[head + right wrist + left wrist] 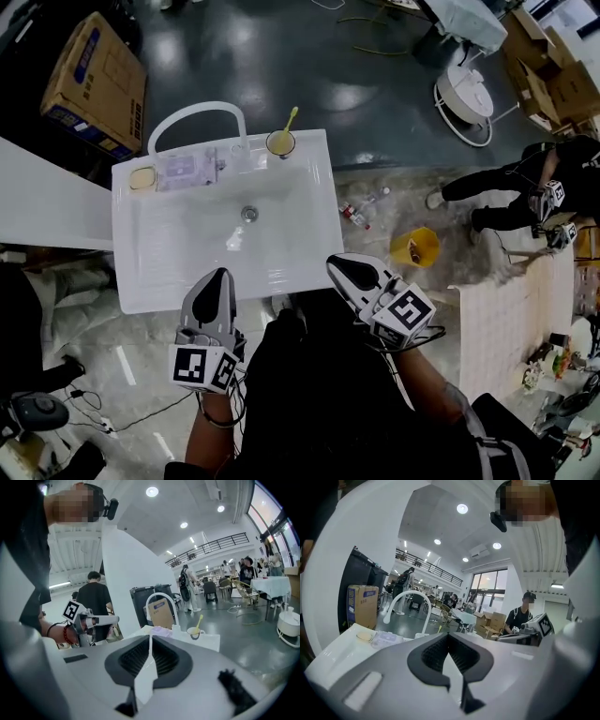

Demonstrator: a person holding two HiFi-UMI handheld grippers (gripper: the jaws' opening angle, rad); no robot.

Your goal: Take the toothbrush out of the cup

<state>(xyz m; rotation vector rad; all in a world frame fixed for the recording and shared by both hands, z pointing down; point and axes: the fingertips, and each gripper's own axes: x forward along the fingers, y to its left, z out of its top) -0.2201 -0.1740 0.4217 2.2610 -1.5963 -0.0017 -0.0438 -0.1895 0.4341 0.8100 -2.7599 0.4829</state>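
The toothbrush (291,117) stands in the cup (279,143) on the rear edge of the sink (319,246), near its right corner. The left gripper (220,277) and the right gripper (336,262) are both closed and empty. Both are at the sink's front edge, well apart from the cup.

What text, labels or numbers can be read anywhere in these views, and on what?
Nothing can be read.
Cardboard box: blue print, too blurred.
Purple-white packet: print too small.
Left gripper, right gripper: square marker patterns only, no words.
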